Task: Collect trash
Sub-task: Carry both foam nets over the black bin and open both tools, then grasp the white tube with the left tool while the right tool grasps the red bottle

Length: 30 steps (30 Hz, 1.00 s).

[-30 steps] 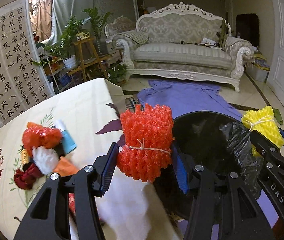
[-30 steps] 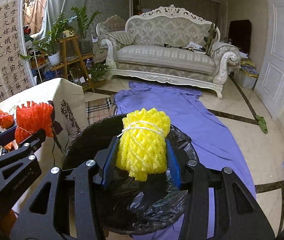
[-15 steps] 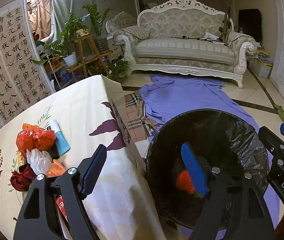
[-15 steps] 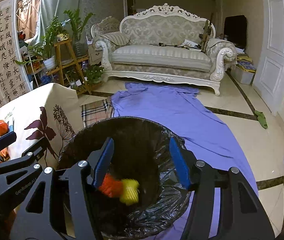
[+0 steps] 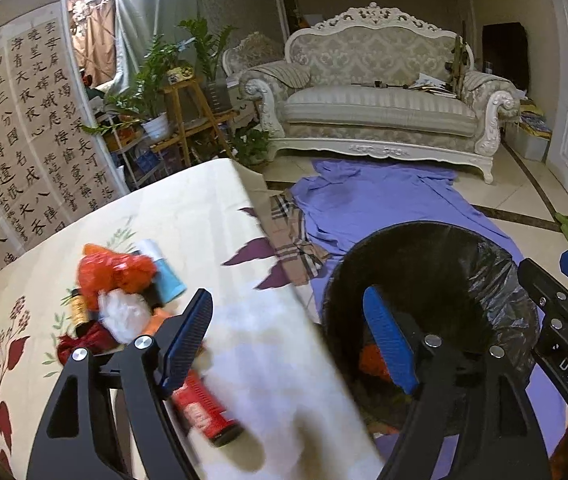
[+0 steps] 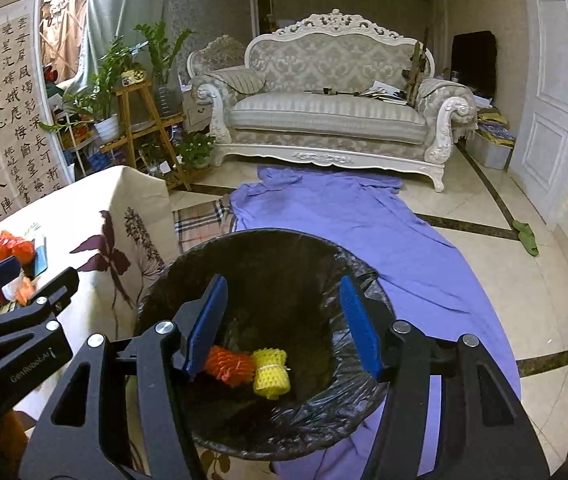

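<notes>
A bin with a black liner (image 6: 347, 264) stands beside the table; it also shows in the left wrist view (image 5: 499, 272). An orange foam net (image 6: 230, 366) and a yellow foam net (image 6: 271, 374) lie at its bottom. My right gripper (image 6: 284, 328) is open and empty above the bin. My left gripper (image 5: 289, 340) is open and empty over the table's edge. A trash pile lies on the table (image 5: 188, 216): an orange bag (image 5: 114, 270), white wrap (image 5: 124, 314), a blue-white tube (image 5: 164, 272), a red can (image 5: 204, 412).
A purple cloth (image 6: 347, 216) and a plaid cloth (image 6: 200, 220) lie on the floor behind the bin. A white sofa (image 6: 331, 116) stands at the back, a plant stand (image 6: 144, 120) at the left. A white door (image 6: 555, 112) is at the right.
Both grippers opened and dropped their foam nets, orange from the left and yellow from the right, into the bin. The left gripper has since swung left towards the table.
</notes>
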Each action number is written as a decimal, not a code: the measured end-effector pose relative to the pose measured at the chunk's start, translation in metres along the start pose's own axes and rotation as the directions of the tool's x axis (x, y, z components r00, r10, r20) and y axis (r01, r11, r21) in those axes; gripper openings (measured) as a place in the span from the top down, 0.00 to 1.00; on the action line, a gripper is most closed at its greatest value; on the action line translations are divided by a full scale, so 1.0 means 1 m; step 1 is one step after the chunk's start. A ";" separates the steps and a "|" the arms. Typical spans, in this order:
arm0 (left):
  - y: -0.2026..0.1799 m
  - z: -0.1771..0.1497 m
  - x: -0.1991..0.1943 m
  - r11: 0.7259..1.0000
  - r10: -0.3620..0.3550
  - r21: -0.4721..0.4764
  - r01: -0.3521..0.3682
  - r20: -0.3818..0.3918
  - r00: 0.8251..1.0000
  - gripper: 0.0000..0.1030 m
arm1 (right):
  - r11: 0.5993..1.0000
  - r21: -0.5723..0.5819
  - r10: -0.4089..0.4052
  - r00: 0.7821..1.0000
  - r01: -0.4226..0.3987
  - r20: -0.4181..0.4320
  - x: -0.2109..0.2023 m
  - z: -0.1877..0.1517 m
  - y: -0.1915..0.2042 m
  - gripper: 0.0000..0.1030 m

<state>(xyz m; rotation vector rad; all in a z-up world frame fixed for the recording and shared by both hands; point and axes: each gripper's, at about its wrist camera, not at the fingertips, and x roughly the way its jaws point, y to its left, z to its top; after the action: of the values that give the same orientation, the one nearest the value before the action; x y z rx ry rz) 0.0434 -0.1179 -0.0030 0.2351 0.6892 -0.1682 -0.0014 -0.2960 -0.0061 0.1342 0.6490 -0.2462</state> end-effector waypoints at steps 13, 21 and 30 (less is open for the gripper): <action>0.069 -0.030 -0.015 0.988 0.120 -0.089 -0.123 -0.039 0.992 0.27 | 0.992 -0.062 0.113 0.993 -0.114 -0.016 -0.015 -0.011 0.057 0.44; 0.099 -0.053 -0.021 0.977 0.162 -0.127 -0.169 -0.070 0.984 0.27 | 0.982 -0.099 0.159 0.987 -0.161 -0.024 -0.025 -0.019 0.088 0.44; 0.102 -0.058 -0.017 0.980 0.131 -0.138 -0.142 -0.088 0.987 0.27 | 0.981 -0.114 0.155 0.987 -0.159 -0.038 -0.028 -0.027 0.096 0.44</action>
<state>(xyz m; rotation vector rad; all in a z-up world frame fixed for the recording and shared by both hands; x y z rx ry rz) 0.0187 -0.0034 -0.0188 0.1502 0.7575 0.0229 -0.0127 -0.1929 -0.0054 0.0766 0.6760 -0.0541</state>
